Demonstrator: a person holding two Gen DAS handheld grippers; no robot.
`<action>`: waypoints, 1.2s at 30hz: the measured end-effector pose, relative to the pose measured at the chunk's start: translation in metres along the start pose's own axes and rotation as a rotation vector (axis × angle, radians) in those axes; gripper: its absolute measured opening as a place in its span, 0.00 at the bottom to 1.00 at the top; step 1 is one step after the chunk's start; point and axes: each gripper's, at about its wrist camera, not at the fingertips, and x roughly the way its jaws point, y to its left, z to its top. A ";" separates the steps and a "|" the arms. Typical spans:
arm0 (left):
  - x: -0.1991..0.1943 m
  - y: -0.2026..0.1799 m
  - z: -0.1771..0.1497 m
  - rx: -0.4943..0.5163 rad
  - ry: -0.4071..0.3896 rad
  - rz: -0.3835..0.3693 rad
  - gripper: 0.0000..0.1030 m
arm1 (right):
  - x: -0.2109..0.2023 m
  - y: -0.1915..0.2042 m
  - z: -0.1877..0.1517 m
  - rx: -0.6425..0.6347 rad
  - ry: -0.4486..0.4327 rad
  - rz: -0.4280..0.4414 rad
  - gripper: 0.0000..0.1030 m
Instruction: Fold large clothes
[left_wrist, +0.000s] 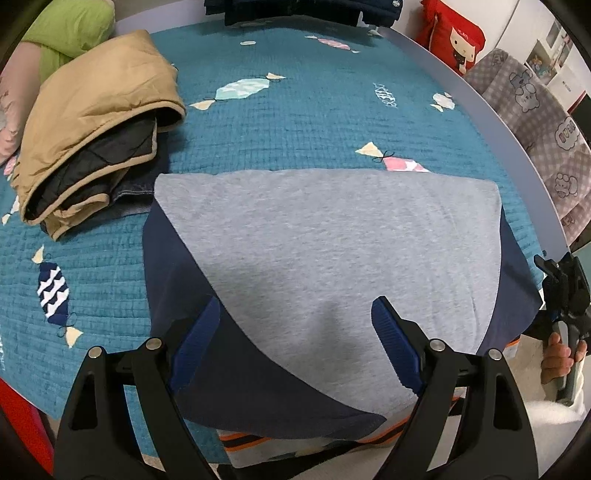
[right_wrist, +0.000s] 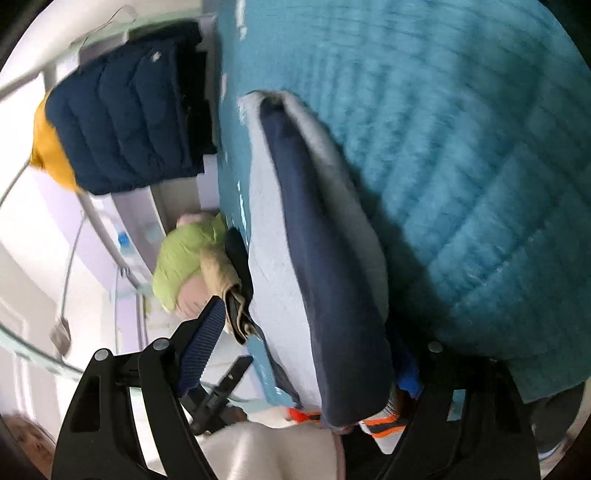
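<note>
my left gripper (left_wrist: 295, 332) hangs over the near half of the folded grey and navy garment (left_wrist: 325, 240); jaws stand apart, ribbed blue pads (left_wrist: 395, 339) clear of the cloth, nothing clamped. the garment lies at centre frame on the teal quilted bedspread (left_wrist: 295, 110), its far edge a straight fold, its near edge overhanging the bed front. open quilt runs above it to the top of the frame and along the lower left. a tan padded jacket (left_wrist: 92, 122), folded with black lining showing, sits upper left, just beside the garment's far-left corner. at the right edge, a hand (left_wrist: 557, 358) grips my right gripper's handle off the bed side.

right wrist view, blurred: my right gripper (right_wrist: 306, 354) has its jaws apart, straddling the garment's layered edge; contact cannot be told.
</note>
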 end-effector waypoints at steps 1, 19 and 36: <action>0.001 0.000 0.001 0.001 -0.001 0.002 0.82 | -0.002 0.002 0.000 -0.008 -0.006 0.030 0.75; 0.036 -0.058 0.069 -0.068 0.058 -0.098 0.00 | 0.067 0.065 -0.006 -0.240 0.043 -0.553 0.19; 0.154 -0.061 0.134 -0.137 0.327 -0.121 0.00 | 0.085 0.070 -0.009 -0.231 0.055 -0.647 0.22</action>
